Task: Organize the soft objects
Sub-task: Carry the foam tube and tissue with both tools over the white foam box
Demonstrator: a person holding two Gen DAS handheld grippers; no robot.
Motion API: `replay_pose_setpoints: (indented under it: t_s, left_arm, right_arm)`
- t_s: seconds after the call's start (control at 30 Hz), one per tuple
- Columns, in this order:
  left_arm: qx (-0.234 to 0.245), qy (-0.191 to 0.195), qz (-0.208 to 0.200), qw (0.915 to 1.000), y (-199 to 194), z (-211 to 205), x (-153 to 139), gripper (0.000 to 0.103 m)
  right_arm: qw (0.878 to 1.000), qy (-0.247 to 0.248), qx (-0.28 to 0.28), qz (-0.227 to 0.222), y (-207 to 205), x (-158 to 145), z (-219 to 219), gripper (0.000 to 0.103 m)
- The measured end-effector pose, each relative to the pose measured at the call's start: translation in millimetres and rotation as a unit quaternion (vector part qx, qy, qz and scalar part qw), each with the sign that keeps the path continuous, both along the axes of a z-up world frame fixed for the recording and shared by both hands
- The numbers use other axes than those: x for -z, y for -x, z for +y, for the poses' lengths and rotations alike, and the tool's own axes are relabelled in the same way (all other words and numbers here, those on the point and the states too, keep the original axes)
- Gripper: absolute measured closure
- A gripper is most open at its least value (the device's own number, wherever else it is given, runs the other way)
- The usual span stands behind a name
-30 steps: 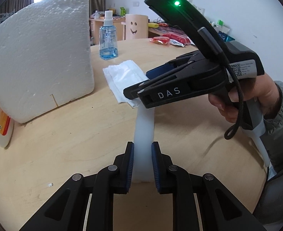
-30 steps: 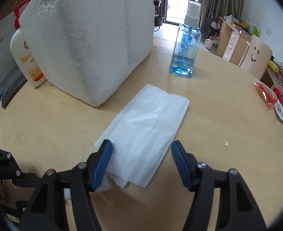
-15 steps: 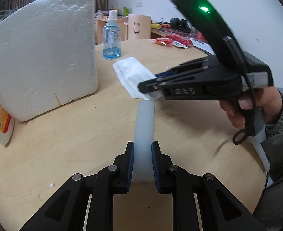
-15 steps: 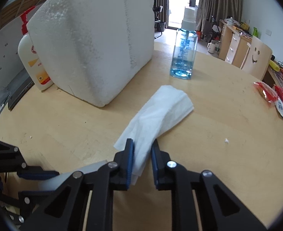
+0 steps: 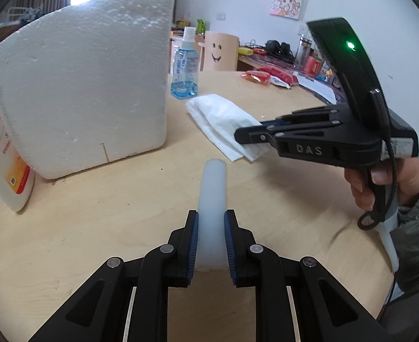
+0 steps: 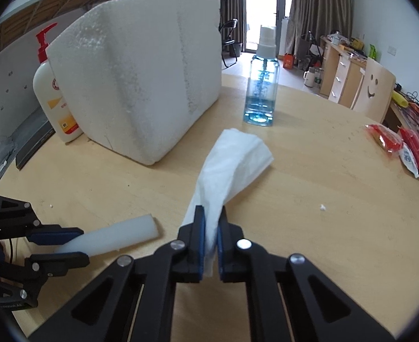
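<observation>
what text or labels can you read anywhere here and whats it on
"DAS": raised letters on the side of the right gripper, seen from the left wrist view.
Lotion pump bottle: red round logo and orange label, print too small to read.
Blue spray bottle: label print too blurred to read.
White sticker at the right gripper's rear: tiny print, unreadable.
Red snack packets: print unreadable.

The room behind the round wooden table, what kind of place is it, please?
Most likely a lived-in home room, perhaps a living or study area. Curtains hang beside a bright doorway, a cluttered wooden desk with drawers stands along the wall, and a cartoon picture hangs on the wall.
</observation>
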State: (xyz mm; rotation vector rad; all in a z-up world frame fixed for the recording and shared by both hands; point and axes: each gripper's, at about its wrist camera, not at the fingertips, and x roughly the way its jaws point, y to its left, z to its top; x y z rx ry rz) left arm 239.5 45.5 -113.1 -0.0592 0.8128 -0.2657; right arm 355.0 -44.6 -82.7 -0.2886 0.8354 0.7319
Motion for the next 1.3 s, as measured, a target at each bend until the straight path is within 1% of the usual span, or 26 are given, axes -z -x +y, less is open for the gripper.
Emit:
replay_pose_setpoints:
  t_s: [0.17, 0.3, 0.4, 0.53, 0.73, 1.03, 1.17, 1.3]
  left_arm:
    - [-0.010, 0.002, -0.012, 0.9999, 4.5, 3.6, -4.1, 0.083]
    - [-0.017, 0.004, -0.020, 0.9996, 10.1, 7.1, -7.7, 0.084]
    - [-0.021, 0.004, -0.034, 0.9992, 18.8, 9.2, -13.2, 0.084]
    - [-0.023, -0.003, -0.041, 0.9989, 26.1, 7.8, -16.7, 0.086]
    - [-0.037, 0.002, -0.053, 0.9979, 34.1, 8.0, -23.7, 0.086]
    - [-0.053, 0.009, -0.073, 0.9959, 53.3, 7.1, -33.4, 0.086]
    - [-0.062, 0.007, -0.085, 0.9944, 64.4, 6.4, -35.6, 0.086]
    - [-0.075, 0.013, -0.095, 0.9925, 77.6, 7.8, -38.4, 0.086]
  right_arm:
    - [1.000, -0.008, 0.001, -0.010, 5.9, -6.6, -2.4, 0.094]
    - [1.000, -0.016, 0.013, -0.002, 12.5, -6.0, -7.9, 0.094]
    - [1.000, -0.023, 0.017, 0.000, 23.7, -7.1, -11.4, 0.094]
    - [0.999, -0.040, 0.017, -0.008, 40.3, -17.5, -19.4, 0.094]
    - [0.998, -0.064, 0.020, -0.007, 58.4, -24.5, -30.3, 0.094]
    - [0.996, -0.089, 0.024, -0.006, 82.6, -26.1, -35.8, 0.094]
    - [0.996, -0.083, 0.033, -0.016, 94.8, -20.7, -37.5, 0.094]
    - [0.995, -0.095, 0.032, -0.012, 107.4, -17.2, -38.2, 0.094]
